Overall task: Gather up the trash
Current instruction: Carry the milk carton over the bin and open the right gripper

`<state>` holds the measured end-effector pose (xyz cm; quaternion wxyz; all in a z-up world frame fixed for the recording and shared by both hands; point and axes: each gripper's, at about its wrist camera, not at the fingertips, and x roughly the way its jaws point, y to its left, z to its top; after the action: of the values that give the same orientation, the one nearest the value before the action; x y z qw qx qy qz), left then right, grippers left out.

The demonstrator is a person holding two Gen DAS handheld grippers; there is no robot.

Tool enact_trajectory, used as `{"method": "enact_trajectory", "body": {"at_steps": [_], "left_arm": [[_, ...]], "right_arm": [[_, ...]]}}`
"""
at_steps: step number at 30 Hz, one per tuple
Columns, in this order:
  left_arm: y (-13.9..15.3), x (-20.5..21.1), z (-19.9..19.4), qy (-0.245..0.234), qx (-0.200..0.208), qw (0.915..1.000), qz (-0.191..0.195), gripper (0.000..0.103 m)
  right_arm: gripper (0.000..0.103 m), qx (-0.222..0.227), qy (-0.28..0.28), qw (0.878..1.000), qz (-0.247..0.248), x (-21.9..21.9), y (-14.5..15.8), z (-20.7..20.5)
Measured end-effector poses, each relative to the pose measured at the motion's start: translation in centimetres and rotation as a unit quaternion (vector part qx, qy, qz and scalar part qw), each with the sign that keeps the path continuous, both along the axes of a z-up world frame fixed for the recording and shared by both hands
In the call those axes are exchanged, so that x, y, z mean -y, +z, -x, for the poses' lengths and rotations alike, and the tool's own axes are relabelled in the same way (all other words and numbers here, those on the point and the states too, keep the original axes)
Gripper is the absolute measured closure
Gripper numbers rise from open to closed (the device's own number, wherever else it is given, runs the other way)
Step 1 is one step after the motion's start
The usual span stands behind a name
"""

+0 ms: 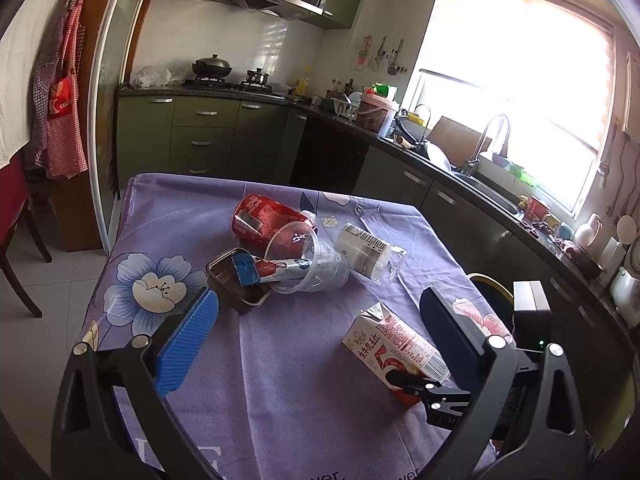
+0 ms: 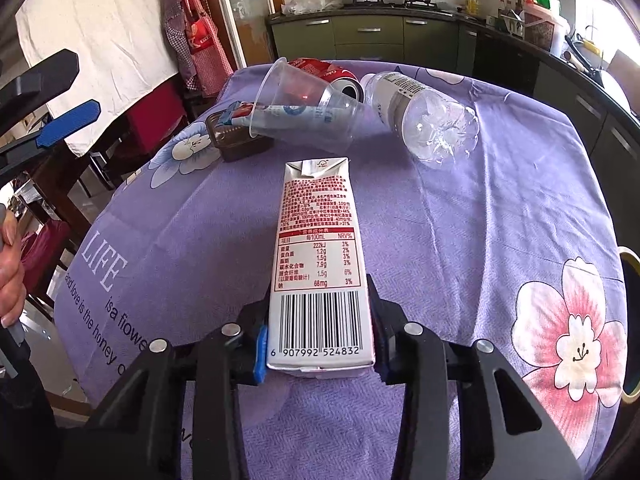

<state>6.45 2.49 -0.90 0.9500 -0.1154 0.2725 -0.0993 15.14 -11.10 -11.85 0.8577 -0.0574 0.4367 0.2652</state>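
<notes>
A white and red milk carton (image 2: 316, 256) lies on the purple flowered tablecloth (image 2: 480, 220). My right gripper (image 2: 318, 344) is shut on the carton's barcode end; the carton also shows in the left wrist view (image 1: 394, 350). My left gripper (image 1: 320, 320) is open and empty above the table. Beyond it lie a clear plastic cup (image 1: 308, 260) with a wrapper inside, a red can (image 1: 264, 220), a clear bottle (image 1: 368, 250) and a small brown tray (image 1: 236, 280).
Green kitchen cabinets (image 1: 200, 136) and a counter with a sink (image 1: 480, 184) run behind and to the right of the table. A gold-rimmed bin (image 2: 632, 328) sits at the table's right edge. Chairs stand at the left.
</notes>
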Motion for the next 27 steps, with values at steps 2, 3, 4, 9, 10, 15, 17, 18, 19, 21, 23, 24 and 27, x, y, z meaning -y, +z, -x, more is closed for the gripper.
{"method": "enact_trajectory", "body": {"at_steps": [2, 3, 4, 9, 10, 15, 17, 18, 19, 21, 23, 24, 27], "left_arm": [[0.0, 0.2, 0.0, -0.001, 0.000, 1.0000, -0.002, 0.007], [-0.1, 0.3, 0.0, -0.002, 0.000, 1.0000, -0.003, 0.007], [-0.1, 0.3, 0.0, -0.003, 0.000, 1.0000, -0.004, 0.007], [-0.3, 0.5, -0.2, -0.005, -0.004, 1.0000, -0.006, 0.007], [-0.3, 0.6, -0.2, -0.005, -0.004, 1.0000, -0.007, 0.007], [-0.2, 1.0, -0.3, -0.008, -0.004, 0.9999, -0.011, 0.007], [-0.1, 1.3, -0.3, -0.010, -0.003, 0.9998, -0.014, 0.007], [-0.1, 1.5, -0.3, -0.012, -0.003, 0.9998, -0.016, 0.007], [0.0, 1.7, -0.3, -0.013, -0.003, 0.9998, -0.017, 0.007], [0.0, 2.1, -0.4, -0.016, -0.003, 0.9997, -0.019, 0.007], [-0.1, 2.6, -0.5, -0.020, -0.004, 0.9996, -0.021, 0.007], [-0.1, 2.8, -0.6, -0.022, -0.005, 0.9995, -0.023, 0.007], [-0.2, 3.7, -0.9, -0.030, -0.008, 0.9992, -0.027, 0.007]], "right_arm": [[0.065, 0.000, 0.001, 1.000, -0.001, 0.1, 0.1, 0.0], [0.065, 0.000, 0.001, 1.000, -0.002, 0.2, 0.1, 0.1], [0.065, -0.001, 0.001, 1.000, -0.005, 0.3, 0.1, 0.1], [0.065, 0.000, 0.001, 1.000, -0.012, 0.7, 0.6, 0.5], [0.065, 0.001, 0.000, 1.000, -0.013, 0.8, 0.7, 0.6], [0.065, 0.014, -0.007, 1.000, -0.021, 2.5, 2.1, 1.4], [0.065, 0.021, -0.016, 0.999, -0.025, 3.7, 2.9, 1.7], [0.065, 0.024, -0.023, 0.999, -0.029, 4.5, 3.3, 1.8], [0.065, 0.028, -0.030, 0.999, -0.031, 5.4, 3.8, 2.0], [0.065, 0.043, -0.051, 0.997, -0.034, 7.5, 4.9, 2.3], [0.065, 0.059, -0.083, 0.994, -0.036, 10.3, 6.2, 2.4], [0.065, 0.068, -0.101, 0.992, -0.035, 11.8, 6.8, 2.4], [0.065, 0.092, -0.173, 0.980, -0.025, 17.1, 8.2, 1.9]]}}
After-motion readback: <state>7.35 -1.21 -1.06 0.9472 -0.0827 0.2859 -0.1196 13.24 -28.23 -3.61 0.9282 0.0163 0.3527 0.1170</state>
